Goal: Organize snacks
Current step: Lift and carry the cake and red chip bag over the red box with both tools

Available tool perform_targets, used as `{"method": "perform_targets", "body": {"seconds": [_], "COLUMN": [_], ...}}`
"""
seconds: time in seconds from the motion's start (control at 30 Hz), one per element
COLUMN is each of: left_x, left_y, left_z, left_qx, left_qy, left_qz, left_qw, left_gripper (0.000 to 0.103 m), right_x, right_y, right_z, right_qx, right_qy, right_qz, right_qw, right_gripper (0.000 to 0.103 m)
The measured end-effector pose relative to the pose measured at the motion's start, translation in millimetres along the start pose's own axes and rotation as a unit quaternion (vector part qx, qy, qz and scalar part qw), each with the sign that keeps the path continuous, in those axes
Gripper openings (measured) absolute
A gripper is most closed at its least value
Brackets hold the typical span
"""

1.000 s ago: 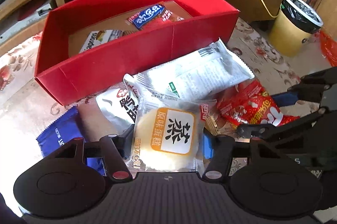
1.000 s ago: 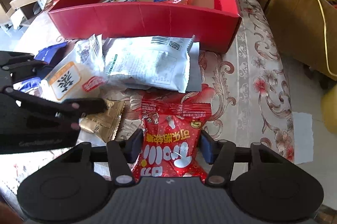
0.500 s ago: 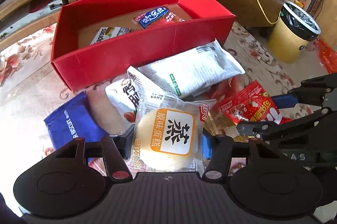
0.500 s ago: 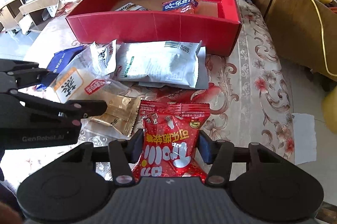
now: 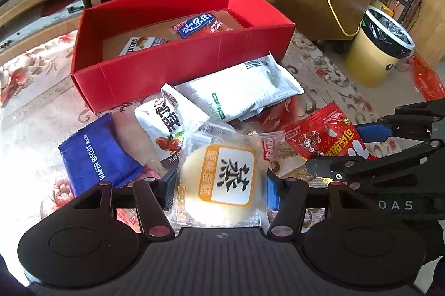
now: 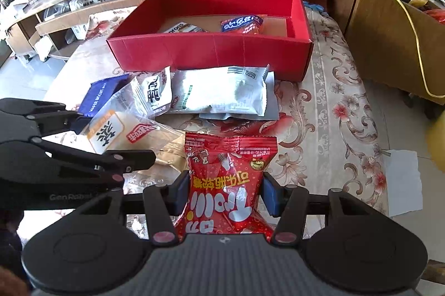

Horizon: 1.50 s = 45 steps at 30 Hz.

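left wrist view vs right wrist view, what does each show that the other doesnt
Only the left wrist view shows the yellow bin on the floor. Only the right wrist view shows the white paper on the floor. Both show the red box, the round cake packet clamped in the left gripper, the red candy bag clamped in the right gripper, and the blue wafer packet.

Red box (image 5: 178,70) is looking like matt card w/ a brown cardboard floor. Cake packet (image 5: 222,179) is showing clear glossy plastic film; red candy bag (image 6: 228,184) is shining as crinkly foil-type plastic. White pouch (image 5: 244,90) is reading as semi-matt plastic, blue wafer pack (image 5: 97,154) as smooth satin. Tablecloth (image 6: 333,106) is looking like patterned woven cloth. Gripper bodies are appearing as matt black plastic.
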<state>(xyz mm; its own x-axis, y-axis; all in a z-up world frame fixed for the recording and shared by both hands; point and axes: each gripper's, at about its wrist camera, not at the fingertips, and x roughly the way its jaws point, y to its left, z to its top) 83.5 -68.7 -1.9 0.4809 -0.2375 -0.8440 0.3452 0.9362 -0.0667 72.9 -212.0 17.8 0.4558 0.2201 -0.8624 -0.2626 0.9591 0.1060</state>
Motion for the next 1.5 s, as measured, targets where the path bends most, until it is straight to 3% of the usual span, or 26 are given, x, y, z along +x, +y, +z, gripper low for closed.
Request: {"method": "perform_targets", "body": {"seconds": [0.27,0.7,0.93,1.5], "left_x": [-6.6,24.4,25.7,-0.3], "left_y": [2.0,-3.6,-7.2,6.1], "left_z": [3.9,0.3,-3.5,9.5], "left_qx": [-0.008,0.007,0.020,-0.028], "left_qy": [-0.013,0.024,0.024,-0.017], "left_qz": [-0.003,0.029,0.033,0.016], "left_qw": [0.9999,0.9993,0.9990,0.9993], "left_gripper": [0.064,0.076,0.066,0.065], "right_x": [-6.8,1.9,4.0,-4.7], "right_y": [0.6,-12.4,-13.3,-9.4], "right_z": [2.4,1.6,1.8,8.0], "right_qx": [0.009,0.027,0.024,0.023], "right_qy": [-0.018,-0.003,0.001,-0.025], "right_qz": [0.006,-0.003,0.000,0.005], "right_qw": [1.000,1.000,1.000,0.999], "right_gripper": [0.058,0.058,0.058,0.058]}}
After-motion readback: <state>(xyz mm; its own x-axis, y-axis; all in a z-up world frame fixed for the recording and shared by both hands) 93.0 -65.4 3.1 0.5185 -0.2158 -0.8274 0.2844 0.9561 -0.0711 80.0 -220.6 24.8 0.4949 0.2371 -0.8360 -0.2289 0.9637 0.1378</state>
